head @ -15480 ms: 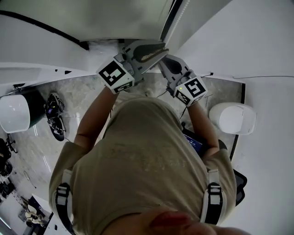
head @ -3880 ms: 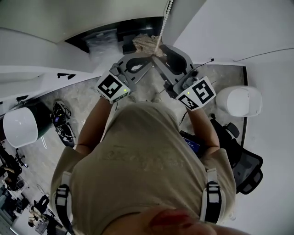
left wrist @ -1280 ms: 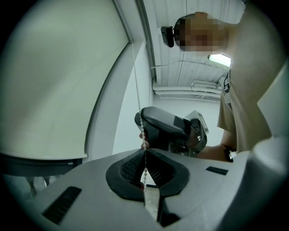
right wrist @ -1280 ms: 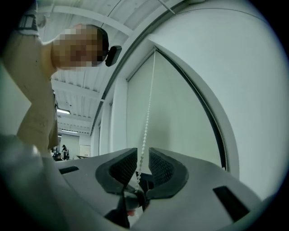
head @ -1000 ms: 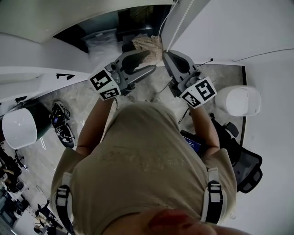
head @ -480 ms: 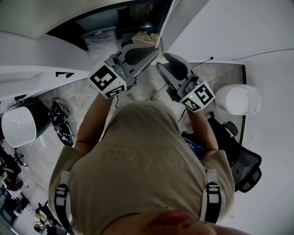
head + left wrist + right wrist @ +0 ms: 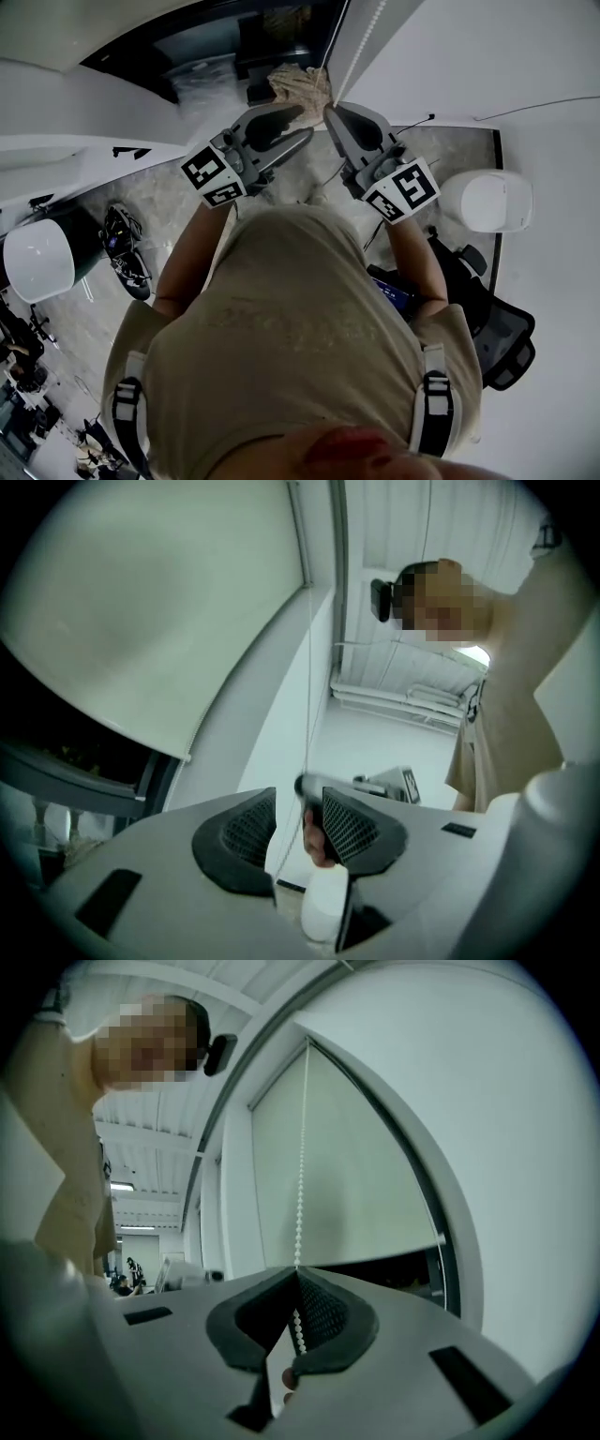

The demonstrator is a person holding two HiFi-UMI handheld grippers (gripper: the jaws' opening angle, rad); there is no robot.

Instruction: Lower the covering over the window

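The pale roller blind (image 7: 112,23) (image 7: 347,1166) hangs partway down over the dark window (image 7: 234,37). Its white bead chain (image 7: 373,33) (image 7: 300,1176) drops beside the frame. My right gripper (image 7: 328,112) (image 7: 297,1277) is shut on that chain, with beads running down between the pads. My left gripper (image 7: 306,122) (image 7: 298,801) is just left of it and open. Its jaws have just been opening, and a thin strand of the chain (image 7: 308,696) passes through the gap untouched. The blind's bottom bar (image 7: 187,752) shows in the left gripper view.
A beige bundle (image 7: 300,84) lies on the sill under the window. A white rounded object (image 7: 487,202) and a black office chair (image 7: 497,337) stand to the right. Dark gear (image 7: 122,248) and another white rounded object (image 7: 37,258) sit on the floor to the left.
Since half a second ago the left gripper has opened and dropped slightly to the left. The right gripper has risen toward the window and closed on the chain.
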